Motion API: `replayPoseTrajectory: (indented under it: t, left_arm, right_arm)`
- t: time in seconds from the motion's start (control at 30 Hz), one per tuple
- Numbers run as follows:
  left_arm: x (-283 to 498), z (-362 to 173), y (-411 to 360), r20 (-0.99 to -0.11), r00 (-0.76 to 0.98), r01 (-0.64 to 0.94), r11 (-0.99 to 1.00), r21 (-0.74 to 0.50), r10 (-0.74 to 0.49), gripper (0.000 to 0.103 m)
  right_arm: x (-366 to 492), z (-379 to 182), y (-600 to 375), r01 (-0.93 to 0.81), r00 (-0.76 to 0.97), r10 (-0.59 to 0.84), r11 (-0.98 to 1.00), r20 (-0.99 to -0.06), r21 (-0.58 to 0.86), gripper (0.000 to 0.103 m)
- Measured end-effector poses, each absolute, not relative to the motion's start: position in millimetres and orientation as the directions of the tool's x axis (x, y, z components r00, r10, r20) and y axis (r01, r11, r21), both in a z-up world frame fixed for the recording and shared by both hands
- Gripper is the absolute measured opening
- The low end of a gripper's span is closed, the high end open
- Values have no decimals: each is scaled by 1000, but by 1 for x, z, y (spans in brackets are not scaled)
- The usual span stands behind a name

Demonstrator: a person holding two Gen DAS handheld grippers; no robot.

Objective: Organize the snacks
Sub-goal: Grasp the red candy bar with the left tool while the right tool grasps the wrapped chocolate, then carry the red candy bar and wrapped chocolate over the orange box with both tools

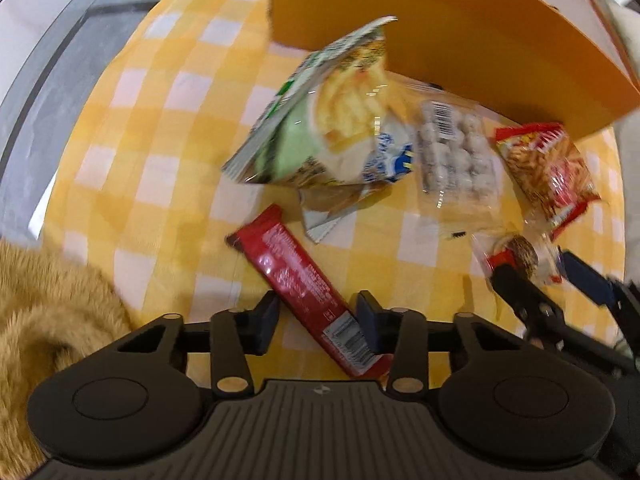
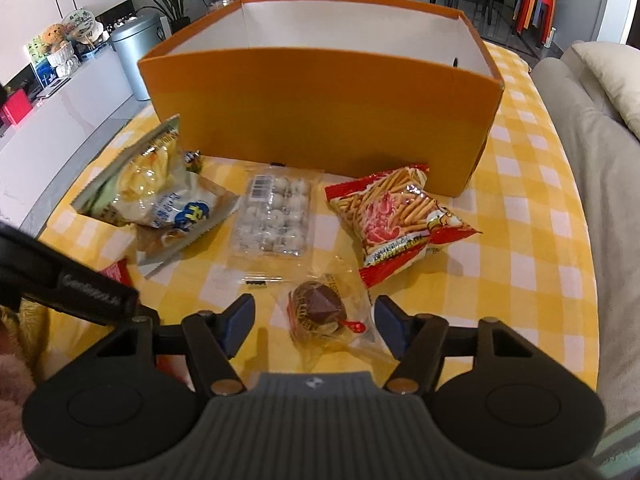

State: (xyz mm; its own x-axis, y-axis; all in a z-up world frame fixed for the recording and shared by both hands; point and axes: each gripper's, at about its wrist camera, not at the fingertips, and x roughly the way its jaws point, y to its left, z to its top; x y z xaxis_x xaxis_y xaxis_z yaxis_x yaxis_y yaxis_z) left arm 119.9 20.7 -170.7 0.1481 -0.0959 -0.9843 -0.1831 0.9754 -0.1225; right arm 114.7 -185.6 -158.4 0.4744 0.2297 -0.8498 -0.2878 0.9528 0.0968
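Both grippers are down among the snacks on the yellow checked cloth (image 2: pixel 520 216). The left gripper (image 1: pixel 318 322) straddles the red bar (image 1: pixel 296 280), jaws apart: one pad touches its edge, the other stands just clear. The right gripper (image 2: pixel 316 326) brackets the wrapped chocolate cake (image 2: pixel 318 312), jaws apart, pads off the wrapper. The orange box (image 2: pixel 320 120) waits behind, open-topped. Risk: the bar lies slantwise between the pads, so it could twist and slip. The cake's loose film may be all the right pads catch.
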Motion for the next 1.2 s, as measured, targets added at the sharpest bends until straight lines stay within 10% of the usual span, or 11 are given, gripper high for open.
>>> replayPoseTrajectory:
  t: [0.4, 1.2]
  left_arm:
    - [121, -166, 24, -993, 104, -79, 995, -67, -59, 37]
    - [113, -143, 32, -980, 152, -49, 989, -139, -130, 26]
  right_arm:
    - [128, -175, -188, -288, 421, 264, 946, -868, 148, 44]
    - [119, -168, -193, -283, 364, 291, 940, -885, 193, 40]
